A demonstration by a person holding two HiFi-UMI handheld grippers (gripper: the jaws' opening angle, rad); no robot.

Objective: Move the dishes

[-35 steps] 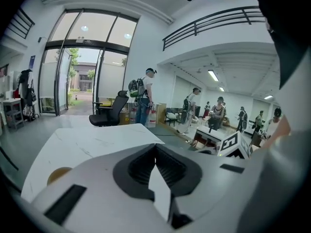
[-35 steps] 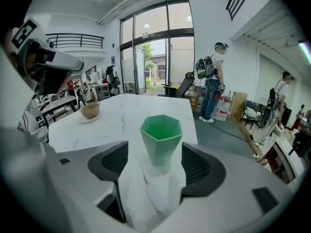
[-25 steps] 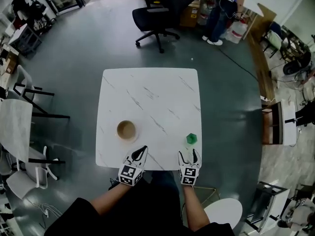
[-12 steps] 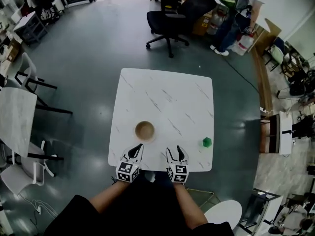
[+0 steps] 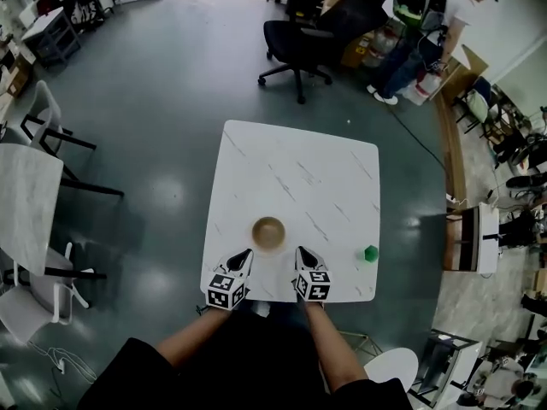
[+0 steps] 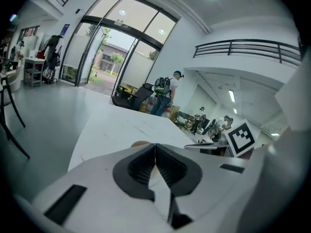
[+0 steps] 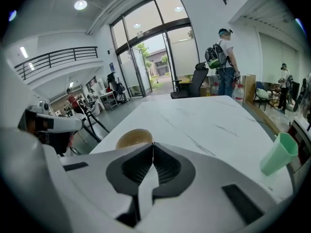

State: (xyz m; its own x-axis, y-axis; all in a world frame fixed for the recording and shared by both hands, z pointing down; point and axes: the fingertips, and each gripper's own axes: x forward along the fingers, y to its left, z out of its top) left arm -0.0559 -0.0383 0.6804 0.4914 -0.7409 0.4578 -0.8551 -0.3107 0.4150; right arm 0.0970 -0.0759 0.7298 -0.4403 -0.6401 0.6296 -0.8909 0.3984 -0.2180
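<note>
A tan bowl point(image 5: 268, 233) sits on the white marble table point(image 5: 299, 178) near its front edge. It peeks over the jaws in the left gripper view point(image 6: 141, 143) and the right gripper view point(image 7: 134, 137). A small green cup point(image 5: 370, 253) stands at the front right point(image 7: 279, 154). My left gripper point(image 5: 246, 253) point(image 6: 155, 145) hovers just front-left of the bowl, shut and empty. My right gripper point(image 5: 301, 251) point(image 7: 153, 144) is just front-right of the bowl. Its jaws have just been closing and now meet with nothing between them. Neither gripper touches the bowl.
A black office chair point(image 5: 299, 41) and a person with a backpack point(image 5: 423, 24) are beyond the table's far side. White chairs point(image 5: 34, 195) stand to the left, shelving and clutter point(image 5: 479, 237) to the right. Grey floor surrounds the table.
Both grippers moved left along the front edge. The right one left the green cup's side, came beside the bowl and closed its jaws. The left one now sits left of the bowl.
</note>
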